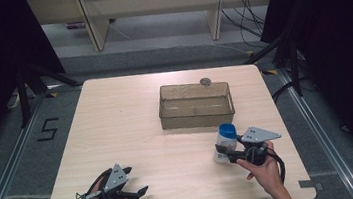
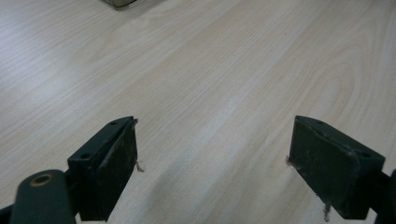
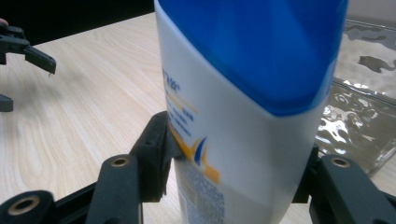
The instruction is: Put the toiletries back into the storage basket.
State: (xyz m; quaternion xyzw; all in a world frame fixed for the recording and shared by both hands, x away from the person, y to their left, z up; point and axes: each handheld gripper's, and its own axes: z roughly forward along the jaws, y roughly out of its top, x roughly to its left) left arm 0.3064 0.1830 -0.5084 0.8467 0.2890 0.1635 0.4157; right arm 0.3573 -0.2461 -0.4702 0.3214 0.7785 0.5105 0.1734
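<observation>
White plastic bottle with blue cap (image 1: pixel 225 143): upright at the right of the pale wood worktop (image 1: pixel 117 126), clamped between the jaws of the right claw (image 1: pixel 227 153). Clear rectangular plastic bin (image 1: pixel 196 105): just beyond the bottle, mid-worktop, with a small round grey object (image 1: pixel 205 81) at its far rim. Left claw (image 1: pixel 139 184): jaws spread wide, holding nothing, low over bare wood near the front-left edge, well apart from the bottle.

- The table (image 1: pixel 118 131) lies bare across the whole left half and centre of the high view, open for passage.
- A clear bin (image 1: pixel 196 105) stands right of centre toward the upper part of the tabletop, blocking that stretch; a small round object (image 1: pixel 205 81) sits at its far rim.
- A white bottle with a blue cap (image 1: pixel 225 143) stands just below the bin's lower right corner, between the right gripper's (image 1: pixel 224 153) jaws, leaving a narrow gap to the bin.
- The left gripper (image 1: pixel 137 194) rests at the lower left edge, jaws spread, bare wood between them.
- Dark stands flank the table.
</observation>
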